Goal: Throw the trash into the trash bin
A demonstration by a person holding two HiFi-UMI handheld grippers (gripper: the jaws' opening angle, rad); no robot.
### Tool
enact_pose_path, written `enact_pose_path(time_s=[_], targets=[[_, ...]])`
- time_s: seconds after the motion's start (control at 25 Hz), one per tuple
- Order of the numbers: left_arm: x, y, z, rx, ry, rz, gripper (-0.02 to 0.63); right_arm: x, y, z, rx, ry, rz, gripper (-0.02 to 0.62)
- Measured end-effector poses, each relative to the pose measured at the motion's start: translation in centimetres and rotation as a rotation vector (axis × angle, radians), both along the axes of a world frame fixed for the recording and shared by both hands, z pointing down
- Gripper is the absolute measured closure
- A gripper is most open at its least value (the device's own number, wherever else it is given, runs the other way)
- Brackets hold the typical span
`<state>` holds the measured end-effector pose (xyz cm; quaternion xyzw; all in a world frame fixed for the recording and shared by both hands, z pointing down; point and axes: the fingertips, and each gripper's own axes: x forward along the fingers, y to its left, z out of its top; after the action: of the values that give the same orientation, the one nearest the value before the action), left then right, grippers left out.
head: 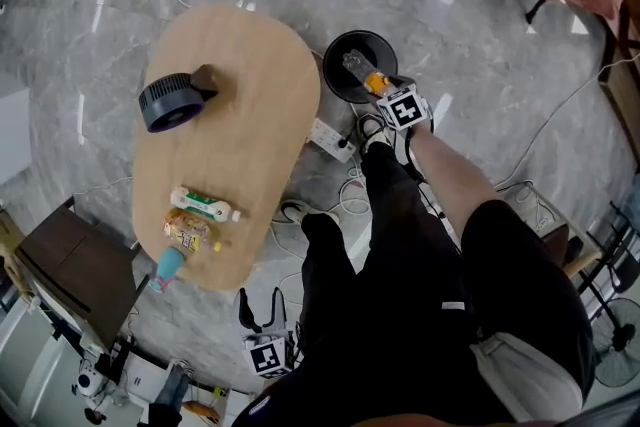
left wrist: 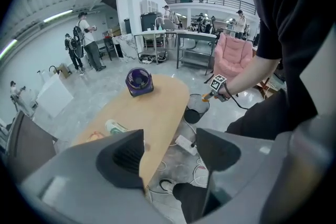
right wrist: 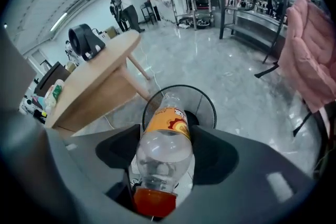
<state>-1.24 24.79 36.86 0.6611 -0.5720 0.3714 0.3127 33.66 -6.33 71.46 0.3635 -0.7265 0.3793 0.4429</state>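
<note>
Right hand-held gripper (right wrist: 167,153) is clenched on a clear plastic bottle with an orange label and a red cap (right wrist: 166,126), its jaws pressed against the bottle's sides below the label. The bottle's long axis runs along the jaws: the cap sits back toward the gripper's body, and the base points forward and down. Straight ahead of that base is the round black mesh trash bin (right wrist: 206,103) on the grey marble floor. The right gripper view shows the base framed inside the bin's rim, and the head view shows the bottle (head: 362,72) over the bin's mouth (head: 336,55) — so the bin lies directly below and in front of this hand. In my judgement the next move needs only the jaws to part; with the bottle angled base-first, it should slide off into the opening.

Beside the bin stands the light wooden oval table (head: 245,105). It carries a white-and-green tube (head: 205,204), a crinkled snack packet (head: 187,230) and a dark blue desk fan (head: 170,102).

Left hand-held gripper (left wrist: 170,156) is released and empty, with its jaws apart. It is held low near the person's body, well away from the bin — the right hand is clearly the nearer one.
</note>
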Motion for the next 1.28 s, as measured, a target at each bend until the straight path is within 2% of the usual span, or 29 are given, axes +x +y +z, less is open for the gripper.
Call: enact_pose_path(time_s=[0.2, 0.36, 0.6, 0.76, 1.08, 1.28], targets=[[0.4, 1.5, 1.4, -0.068, -0.007, -0.042, 0.284, -0.1, 0.9, 6.4, -0.139, 0.102, -0.107, 0.262], [0.2, 2.8, 3.2, -0.108, 0.004, -0.091, 0.284, -1.3, 0.3, 10.3, -0.157, 0.169, -0.243, 0.262], [0.0, 5.2, 6.0, -0.147, 0.031, -0.14, 0.284, -2.5, 0.5, 15.7, -0.263, 0.294, -0.387, 0.261], [0.1, 6.0, 7.6, -0.163, 0.061, -0.167, 0.284, -4.0, 0.4, 17.8, -0.29, 0.313, -0.475, 0.259], [-1.8, 7.4, 8.8, -0.184, 0.069, -0.208, 0.284, -4.3, 0.5, 19.7, -0.283, 0.343, -0.461, 0.252], [-2.5, 8.0, 9.1, -0.161, 0.08, -0.208, 0.284, -3.2, -0.7, 16.4, -0.19, 0.371, -0.377, 0.206]])
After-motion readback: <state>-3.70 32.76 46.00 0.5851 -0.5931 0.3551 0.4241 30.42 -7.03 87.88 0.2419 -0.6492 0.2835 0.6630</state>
